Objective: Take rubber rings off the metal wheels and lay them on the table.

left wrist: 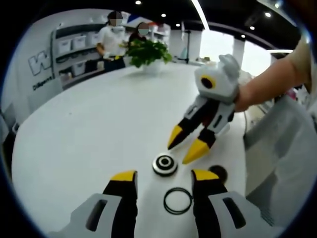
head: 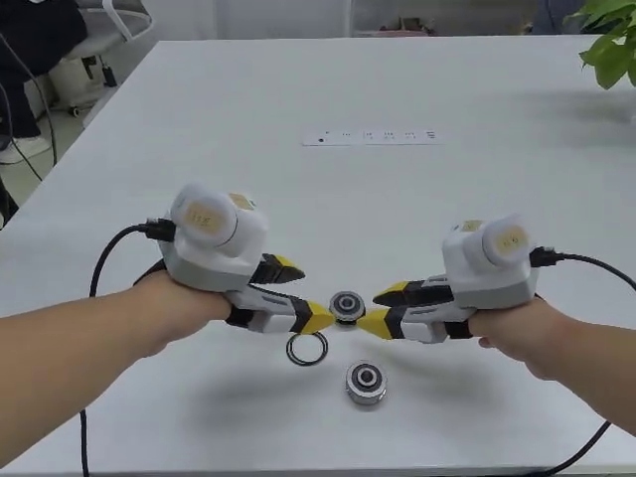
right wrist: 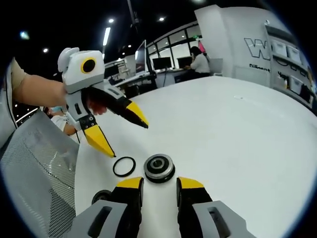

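Head view, bottom centre: a metal wheel [head: 366,383] lies flat on the white surface [head: 298,199], nearest the lower edge. Just above it and to the left, a loose black rubber ring [head: 307,349] lies flat, apart from the wheel. Above that, a second wheel [head: 347,306] sits between the yellow tips of both tools. Left tool [left wrist: 164,175]: jaws spread wide, grasping nothing; the ring shows between them in the left gripper view. Right tool [right wrist: 159,182]: jaws parted, empty, second wheel just ahead of the tips. Farther up, a white strip [head: 370,136]. Potted plant [head: 608,40] at upper right.
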`<state>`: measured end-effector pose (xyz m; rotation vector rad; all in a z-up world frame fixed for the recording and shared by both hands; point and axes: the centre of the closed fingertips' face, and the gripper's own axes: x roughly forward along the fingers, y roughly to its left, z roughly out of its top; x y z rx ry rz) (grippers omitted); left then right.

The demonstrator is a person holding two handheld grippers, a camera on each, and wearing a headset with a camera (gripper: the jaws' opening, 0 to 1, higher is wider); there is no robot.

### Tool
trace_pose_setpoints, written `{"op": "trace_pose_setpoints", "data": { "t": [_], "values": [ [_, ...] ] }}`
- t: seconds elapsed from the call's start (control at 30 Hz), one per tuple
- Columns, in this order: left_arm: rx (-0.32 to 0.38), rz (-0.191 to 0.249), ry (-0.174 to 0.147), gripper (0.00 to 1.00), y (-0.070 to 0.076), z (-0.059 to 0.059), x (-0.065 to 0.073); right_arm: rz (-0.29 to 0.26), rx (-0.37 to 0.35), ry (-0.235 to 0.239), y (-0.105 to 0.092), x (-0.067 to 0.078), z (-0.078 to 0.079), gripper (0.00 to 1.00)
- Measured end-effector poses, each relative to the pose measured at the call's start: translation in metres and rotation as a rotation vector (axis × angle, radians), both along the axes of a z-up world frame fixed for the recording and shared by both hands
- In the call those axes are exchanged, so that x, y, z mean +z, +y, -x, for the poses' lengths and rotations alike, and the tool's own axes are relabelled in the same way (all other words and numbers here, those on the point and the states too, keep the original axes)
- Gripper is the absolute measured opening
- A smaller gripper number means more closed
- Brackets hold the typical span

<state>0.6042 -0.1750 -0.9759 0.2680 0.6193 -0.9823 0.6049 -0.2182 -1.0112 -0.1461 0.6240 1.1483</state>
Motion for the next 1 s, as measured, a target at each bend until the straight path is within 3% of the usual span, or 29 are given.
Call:
{"op": "trace_pose_setpoints", "data": {
  "t": [1.0],
  "values": [
    [-0.049,-0.018,0.004,0.26,-0.027,-0.010,-0.022,-0.012,0.011,-0.004,0.004,-0.008,-0.003,0.10]
  ]
}}
